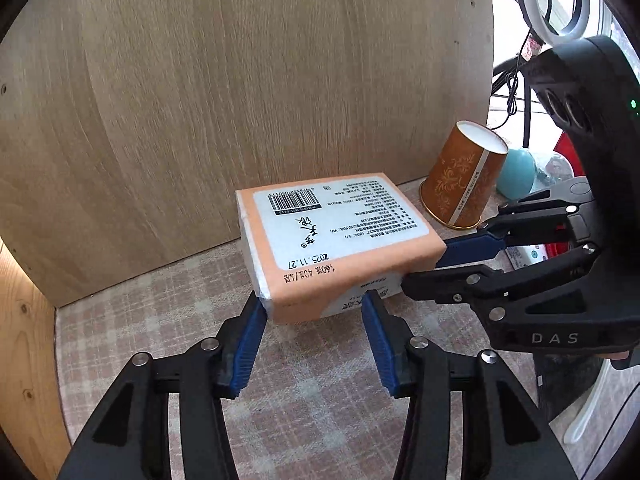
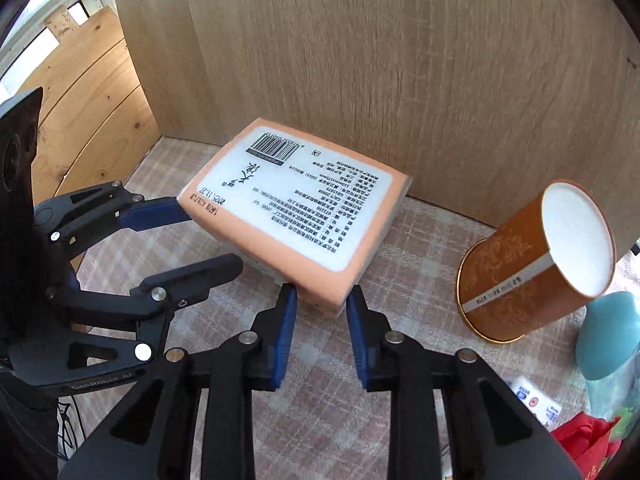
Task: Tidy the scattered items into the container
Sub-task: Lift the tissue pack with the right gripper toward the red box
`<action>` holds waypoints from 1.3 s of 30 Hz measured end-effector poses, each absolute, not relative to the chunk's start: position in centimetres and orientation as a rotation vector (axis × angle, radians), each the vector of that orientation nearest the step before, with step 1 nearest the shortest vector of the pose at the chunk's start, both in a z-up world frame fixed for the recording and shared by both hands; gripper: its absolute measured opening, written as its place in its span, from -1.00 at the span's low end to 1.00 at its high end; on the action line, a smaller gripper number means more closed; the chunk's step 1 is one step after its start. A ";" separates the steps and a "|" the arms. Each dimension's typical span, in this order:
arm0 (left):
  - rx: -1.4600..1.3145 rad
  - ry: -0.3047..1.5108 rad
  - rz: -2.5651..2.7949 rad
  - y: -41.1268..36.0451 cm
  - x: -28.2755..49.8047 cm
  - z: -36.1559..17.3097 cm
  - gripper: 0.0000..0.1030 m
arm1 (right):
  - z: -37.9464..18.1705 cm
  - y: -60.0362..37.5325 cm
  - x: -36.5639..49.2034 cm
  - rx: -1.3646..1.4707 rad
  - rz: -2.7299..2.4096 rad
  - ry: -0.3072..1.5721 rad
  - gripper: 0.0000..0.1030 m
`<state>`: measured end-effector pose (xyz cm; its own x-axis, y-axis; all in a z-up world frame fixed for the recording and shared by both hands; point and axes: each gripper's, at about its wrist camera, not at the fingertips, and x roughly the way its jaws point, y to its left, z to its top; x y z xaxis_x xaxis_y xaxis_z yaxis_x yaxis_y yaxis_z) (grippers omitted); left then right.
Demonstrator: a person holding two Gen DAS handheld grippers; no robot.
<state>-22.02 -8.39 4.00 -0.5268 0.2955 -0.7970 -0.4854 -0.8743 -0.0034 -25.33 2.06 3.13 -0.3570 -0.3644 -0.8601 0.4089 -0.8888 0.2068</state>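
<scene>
Left wrist view shows the wooden back panel [image 1: 240,92] filling the far side, the checked cloth [image 1: 168,320] under everything, and in the middle the orange-wrapped tissue pack [image 1: 340,236], label up, with both tools closed on it. The left gripper [image 1: 314,316] has its blue pads pressed on the near end of the pack, and the right gripper [image 1: 424,268] bites the pack's right-hand corner, one finger above and one below. No container shows in either view, so by my judgement the tidying is at an early stage: the pack is gripped but nowhere near stowed, and the upturned paper cup [image 1: 464,176] at far right waits untouched. Right wrist view adds what the other hides: the pack tilted, its near edge seemingly off the cloth, plus a teal bottle [image 2: 608,336], a small white packet [image 2: 536,400] and a red bag [image 2: 588,448] at near right, and a plank wall [image 2: 92,112] at far left.
</scene>
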 end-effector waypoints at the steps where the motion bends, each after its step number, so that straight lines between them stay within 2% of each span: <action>1: -1.179 0.307 2.398 -8.4 -21.3 4.5 -0.11 | 3.4 2.1 -24.9 1.411 -2.257 0.059 -0.52; 8: -1.169 0.301 2.424 -8.6 -15.5 6.8 -0.11 | 6.3 2.7 -20.0 1.350 -2.227 0.074 -0.53; 17: -1.123 0.312 2.447 -7.4 -5.3 11.1 -0.11 | 10.7 5.5 -9.3 1.239 -2.227 0.163 -0.54; 20: -1.110 0.289 2.438 -5.6 -1.7 11.5 -0.09 | 10.4 7.7 -5.7 1.242 -2.228 0.154 -0.54; 22: -1.116 0.276 2.411 -3.9 0.5 11.2 0.02 | 9.8 9.4 -3.3 1.265 -2.223 0.142 -0.54; 31: -1.178 0.235 2.250 3.4 7.3 8.7 0.02 | 6.6 17.7 5.0 1.425 -2.189 0.063 -0.54; 39: -1.251 0.237 2.102 8.3 10.1 7.2 0.02 | 4.2 24.0 7.9 1.548 -2.146 -0.111 -0.54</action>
<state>10.10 8.26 7.15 -0.3148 0.4534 -0.8339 -0.6280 -0.7582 -0.1752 7.90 24.00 4.19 -0.2384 -0.4296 -0.8710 0.3371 -0.8777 0.3406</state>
